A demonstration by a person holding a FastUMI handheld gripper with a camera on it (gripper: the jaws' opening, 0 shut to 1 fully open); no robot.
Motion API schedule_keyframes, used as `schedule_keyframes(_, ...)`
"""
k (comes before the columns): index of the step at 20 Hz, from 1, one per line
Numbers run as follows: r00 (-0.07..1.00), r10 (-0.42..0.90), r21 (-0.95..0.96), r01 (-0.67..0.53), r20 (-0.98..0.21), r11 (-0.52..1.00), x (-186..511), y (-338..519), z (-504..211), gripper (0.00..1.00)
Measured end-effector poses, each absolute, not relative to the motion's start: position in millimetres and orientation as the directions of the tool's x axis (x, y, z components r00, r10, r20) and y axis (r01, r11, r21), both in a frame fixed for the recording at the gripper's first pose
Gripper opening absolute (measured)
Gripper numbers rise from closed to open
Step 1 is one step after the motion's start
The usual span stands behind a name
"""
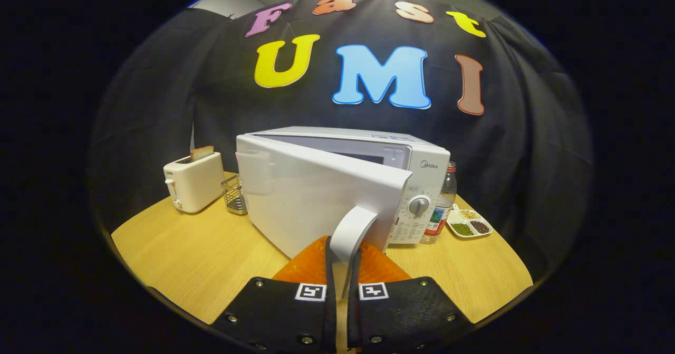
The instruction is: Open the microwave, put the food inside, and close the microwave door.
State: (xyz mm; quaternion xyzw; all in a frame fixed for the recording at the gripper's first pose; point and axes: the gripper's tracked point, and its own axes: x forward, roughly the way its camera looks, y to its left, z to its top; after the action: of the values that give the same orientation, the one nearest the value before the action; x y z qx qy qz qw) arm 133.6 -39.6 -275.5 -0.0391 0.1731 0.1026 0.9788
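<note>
Gripper (344, 261) jaws apparently clamp white microwave (337, 185) door handle (352, 232).

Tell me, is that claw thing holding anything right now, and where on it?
Yes. The gripper is shut on the door handle of the microwave, with one finger on each side of the handle's lower end. The door stands partly open.

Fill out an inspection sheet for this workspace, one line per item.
Surface: light wooden table, rounded edge.
Job's things: microwave with door swung partly open; food not identified.
Clutter: toaster holding a slice, wire basket, bottle, divided snack dish.
Grippers: gripper shut on the door handle, both fingers pressing its sides.
Cables: nothing seen.
Surroundings: black cloth booth wall behind the table.
</note>
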Motion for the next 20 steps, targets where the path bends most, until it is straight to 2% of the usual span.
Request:
schedule_keyframes(14,0.858,0.397,-0.051,-0.436,-0.326,0.899,37.0,86.0,-268.3,0.07)
schedule_keyframes(16,0.863,0.391,-0.061,-0.430,-0.320,0.901,32.7,93.6,-268.0,0.07)
schedule_keyframes(20,0.896,0.296,-0.021,-0.321,-0.332,0.947,26.7,106.9,-267.2,0.07)
